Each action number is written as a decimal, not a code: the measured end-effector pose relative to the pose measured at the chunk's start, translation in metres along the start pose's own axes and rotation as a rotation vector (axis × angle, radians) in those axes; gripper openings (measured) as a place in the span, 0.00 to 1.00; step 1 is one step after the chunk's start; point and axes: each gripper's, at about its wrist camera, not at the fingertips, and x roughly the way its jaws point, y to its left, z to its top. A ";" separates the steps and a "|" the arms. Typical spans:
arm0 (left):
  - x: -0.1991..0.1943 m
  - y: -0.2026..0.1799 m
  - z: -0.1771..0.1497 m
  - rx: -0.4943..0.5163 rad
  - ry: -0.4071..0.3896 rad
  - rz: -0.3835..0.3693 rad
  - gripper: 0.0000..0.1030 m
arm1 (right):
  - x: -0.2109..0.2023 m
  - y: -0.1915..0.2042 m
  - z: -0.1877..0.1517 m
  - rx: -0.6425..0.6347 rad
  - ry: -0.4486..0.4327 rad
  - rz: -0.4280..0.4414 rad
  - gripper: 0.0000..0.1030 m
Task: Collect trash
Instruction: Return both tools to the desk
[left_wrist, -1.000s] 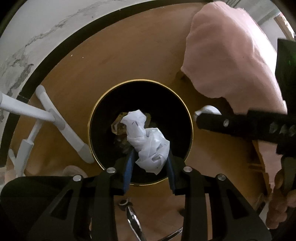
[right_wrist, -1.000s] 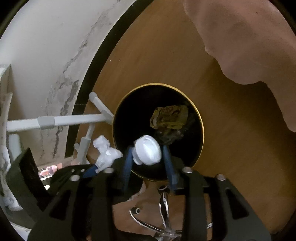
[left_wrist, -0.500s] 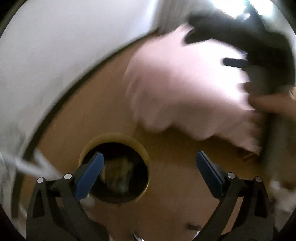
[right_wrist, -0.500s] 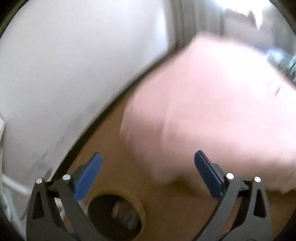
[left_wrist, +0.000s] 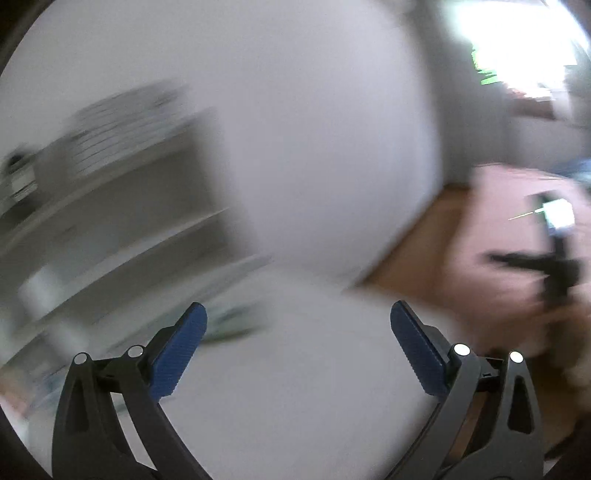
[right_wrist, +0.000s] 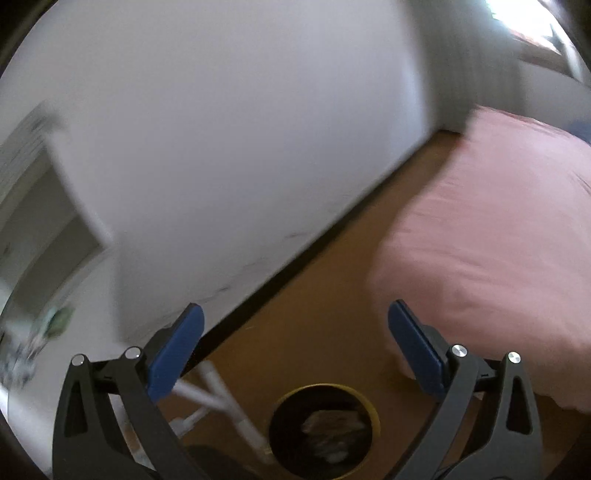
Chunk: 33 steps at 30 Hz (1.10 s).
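In the right wrist view the round black bin with a gold rim (right_wrist: 371, 400) stands on the wooden floor below, with pale crumpled trash (right_wrist: 332, 432) inside it. My right gripper (right_wrist: 295, 328) hangs above it, open and empty between its blue pads. The left wrist view is heavily blurred. My left gripper (left_wrist: 297, 328) is open and empty over a white tabletop (left_wrist: 295, 387). At the right edge of that view a dark blurred shape (left_wrist: 554, 266) shows, probably the other gripper in a hand.
A pink bed cover (right_wrist: 498, 229) fills the right side. A white wall (right_wrist: 240, 129) with a dark skirting runs along the left. White table legs (right_wrist: 221, 402) stand beside the bin. Blurred white shelves (left_wrist: 110, 221) sit at the left.
Both grippers opened and let the white crumpled paper and the white lump fall into the bin. Both then rose and tilted up, so the bin shrank in the right view and left the left one.
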 end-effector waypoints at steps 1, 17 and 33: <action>0.002 0.038 -0.012 -0.047 0.047 0.069 0.94 | 0.000 0.026 -0.001 -0.051 0.005 0.032 0.94; 0.047 0.345 -0.103 0.204 0.502 0.079 0.94 | 0.051 0.348 -0.003 -0.634 0.154 0.391 0.94; 0.127 0.360 -0.115 0.299 0.596 -0.187 0.94 | 0.136 0.487 -0.040 -1.020 0.328 0.328 0.94</action>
